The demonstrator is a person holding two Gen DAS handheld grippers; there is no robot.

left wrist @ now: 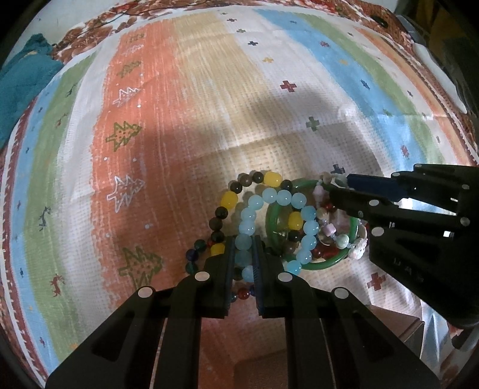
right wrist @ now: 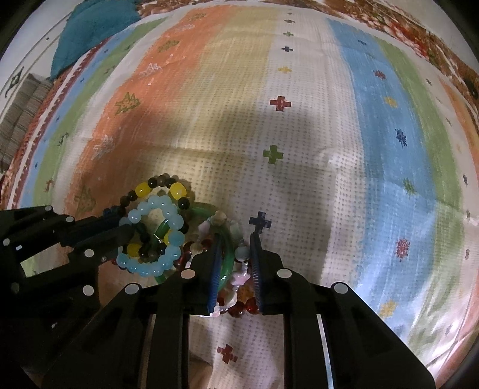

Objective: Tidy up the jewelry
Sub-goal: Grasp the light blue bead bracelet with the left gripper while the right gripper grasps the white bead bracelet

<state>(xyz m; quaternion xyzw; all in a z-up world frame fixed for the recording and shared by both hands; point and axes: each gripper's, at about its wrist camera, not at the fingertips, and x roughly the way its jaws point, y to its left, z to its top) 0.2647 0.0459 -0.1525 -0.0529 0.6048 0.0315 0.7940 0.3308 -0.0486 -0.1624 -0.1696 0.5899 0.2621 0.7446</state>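
Note:
A pile of bracelets lies on the striped cloth (left wrist: 191,125). My left gripper (left wrist: 243,254) is shut on the light blue bead bracelet (left wrist: 271,194), which also shows in the right wrist view (right wrist: 155,206). A yellow and dark bead bracelet (left wrist: 229,199) lies around it. A green bangle (left wrist: 323,264) lies under them. My right gripper (right wrist: 236,254) has its jaws narrowly apart around the green bangle (right wrist: 226,260) and a pink and white charm bracelet (right wrist: 239,276); I cannot tell whether it grips them. Red beads (right wrist: 239,308) lie below. It also shows in the left wrist view (left wrist: 338,184).
A teal cloth (left wrist: 21,86) lies at the far left edge, also in the right wrist view (right wrist: 89,27). A white object (left wrist: 440,71) sits at the far right edge. A grey woven thing (right wrist: 21,119) lies off the cloth's left side.

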